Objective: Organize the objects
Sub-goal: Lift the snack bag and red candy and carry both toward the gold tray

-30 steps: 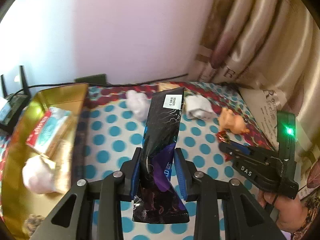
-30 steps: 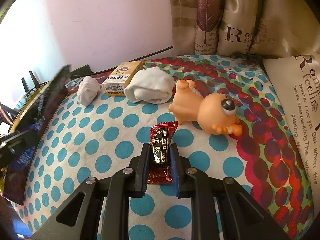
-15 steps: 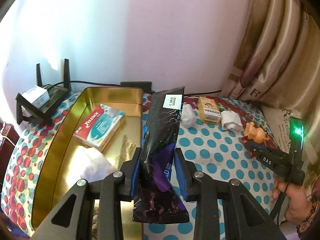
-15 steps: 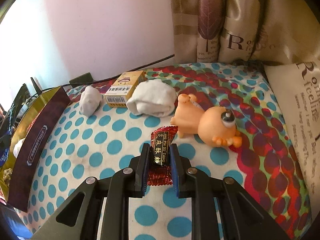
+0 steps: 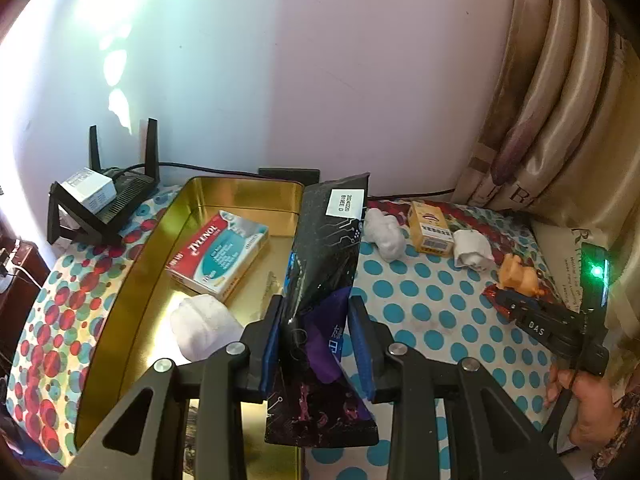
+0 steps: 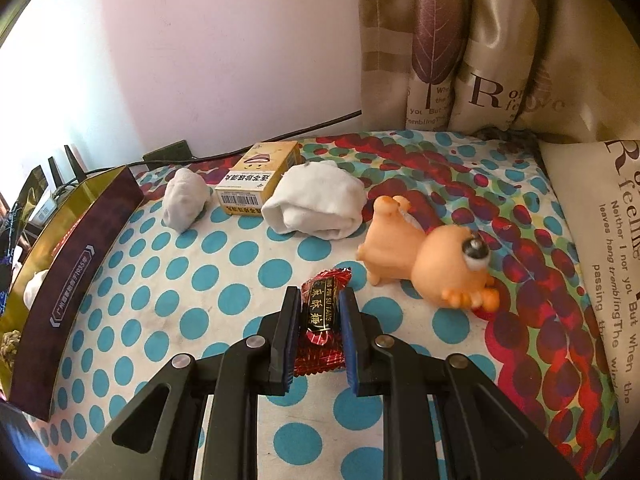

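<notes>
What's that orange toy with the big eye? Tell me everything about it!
The orange toy looks like smooth rubbery plastic: a chubby little animal with a round head, one big glossy black-and-white eye and small darker orange feet. It lies tipped on its side on the dotted cloth, beside the rolled white sock. Nothing grips it.

Each gripper is a matte black plastic assembly. The left gripper and right gripper carry two flat fingers faced with blue pads. Angular linkage arms with triangular cut-outs are fastened by round silver screws. Seen from the left wrist camera, the right gripper body bears white "DAS" lettering, a lit green indicator, and a thin black cable.
</notes>
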Action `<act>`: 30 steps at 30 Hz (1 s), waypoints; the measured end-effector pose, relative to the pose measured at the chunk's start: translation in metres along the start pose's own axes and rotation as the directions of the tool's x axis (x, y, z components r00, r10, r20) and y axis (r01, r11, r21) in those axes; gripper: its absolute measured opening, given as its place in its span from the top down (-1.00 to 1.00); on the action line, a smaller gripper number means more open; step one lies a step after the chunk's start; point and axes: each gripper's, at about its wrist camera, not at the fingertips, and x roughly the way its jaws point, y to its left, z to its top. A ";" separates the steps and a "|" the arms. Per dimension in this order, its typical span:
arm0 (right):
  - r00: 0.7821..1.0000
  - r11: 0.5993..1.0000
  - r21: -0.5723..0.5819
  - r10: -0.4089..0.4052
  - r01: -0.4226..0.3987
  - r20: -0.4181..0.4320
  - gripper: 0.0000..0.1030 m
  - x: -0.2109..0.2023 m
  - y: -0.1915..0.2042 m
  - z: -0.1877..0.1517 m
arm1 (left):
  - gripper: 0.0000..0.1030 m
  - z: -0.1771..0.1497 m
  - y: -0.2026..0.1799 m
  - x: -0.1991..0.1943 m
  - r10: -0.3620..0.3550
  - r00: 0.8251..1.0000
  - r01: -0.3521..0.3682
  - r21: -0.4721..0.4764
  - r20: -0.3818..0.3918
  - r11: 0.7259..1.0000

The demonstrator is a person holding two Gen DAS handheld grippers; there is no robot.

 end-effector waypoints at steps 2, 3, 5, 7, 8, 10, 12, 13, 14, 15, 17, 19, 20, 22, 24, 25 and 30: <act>1.000 1.000 0.002 0.001 -0.001 -0.001 0.64 0.000 0.000 0.000 | 0.39 0.001 0.002 -0.001 0.001 1.000 -0.001 -0.008 0.002 1.000; 1.000 1.000 0.003 0.003 -0.003 -0.001 0.64 0.000 0.000 0.000 | 0.39 0.001 0.003 -0.001 0.006 1.000 -0.006 -0.009 0.004 1.000; 1.000 1.000 0.005 0.003 -0.003 0.000 0.64 0.000 0.000 0.000 | 0.39 0.000 0.006 -0.002 0.013 1.000 -0.013 -0.013 0.003 1.000; 1.000 1.000 0.004 0.004 -0.004 -0.001 0.63 0.000 0.000 0.000 | 0.39 -0.001 0.009 -0.003 0.020 1.000 -0.020 -0.019 0.004 1.000; 1.000 1.000 0.003 0.004 -0.004 -0.001 0.63 -0.001 0.000 -0.001 | 0.39 -0.001 0.010 -0.004 0.024 1.000 -0.024 -0.022 0.003 0.999; 1.000 1.000 0.004 0.003 -0.003 -0.001 0.63 0.000 0.000 0.000 | 0.39 -0.002 0.012 -0.006 0.026 1.000 -0.026 -0.031 0.004 0.999; 1.000 1.000 0.005 0.003 -0.003 0.000 0.63 0.000 0.000 0.000 | 0.39 -0.002 0.015 -0.007 0.033 0.999 -0.033 -0.034 0.006 0.999; 1.000 1.000 0.005 0.003 -0.003 -0.001 0.63 0.000 0.000 0.000 | 0.39 -0.001 0.016 -0.008 0.033 0.999 -0.033 -0.037 0.007 0.999; 1.000 1.000 0.004 0.003 -0.003 -0.002 0.63 0.000 0.000 0.000 | 0.39 -0.001 0.018 -0.009 0.038 0.999 -0.038 -0.041 0.012 0.998; 1.000 1.000 0.004 0.003 -0.003 -0.001 0.63 0.000 0.000 0.000 | 0.39 -0.001 0.019 -0.010 0.044 0.999 -0.044 -0.042 0.013 0.998; 1.000 1.000 0.002 0.002 -0.002 -0.002 0.63 -0.001 0.000 0.000 | 0.39 -0.001 0.023 -0.011 0.048 0.999 -0.047 -0.052 0.014 0.998; 1.000 1.000 0.002 0.003 -0.003 -0.001 0.63 0.000 0.000 0.001 | 0.39 -0.002 0.026 -0.013 0.063 0.998 -0.062 -0.052 0.017 0.997; 1.000 1.000 0.001 0.005 -0.005 -0.001 0.63 0.000 0.000 0.000 | 0.39 -0.002 0.028 -0.014 0.066 0.998 -0.065 -0.057 0.016 0.996; 1.000 1.000 0.000 0.011 -0.011 0.001 0.64 -0.001 0.001 0.000 | 0.39 -0.002 0.032 -0.015 0.069 0.997 -0.068 -0.065 0.016 0.996; 1.000 1.000 -0.004 0.015 -0.014 0.015 0.65 -0.003 0.002 0.000 | 0.39 -0.003 0.035 -0.017 0.082 0.996 -0.080 -0.070 0.020 0.994; 1.000 1.000 -0.006 0.014 -0.014 0.025 0.66 -0.005 0.002 0.000 | 0.39 -0.003 0.037 -0.017 0.082 0.996 -0.080 -0.074 0.020 0.994; 0.999 1.000 -0.010 0.025 -0.024 0.033 0.66 -0.006 0.004 0.001 | 0.39 -0.005 0.047 -0.016 0.102 0.995 -0.101 -0.097 0.006 0.990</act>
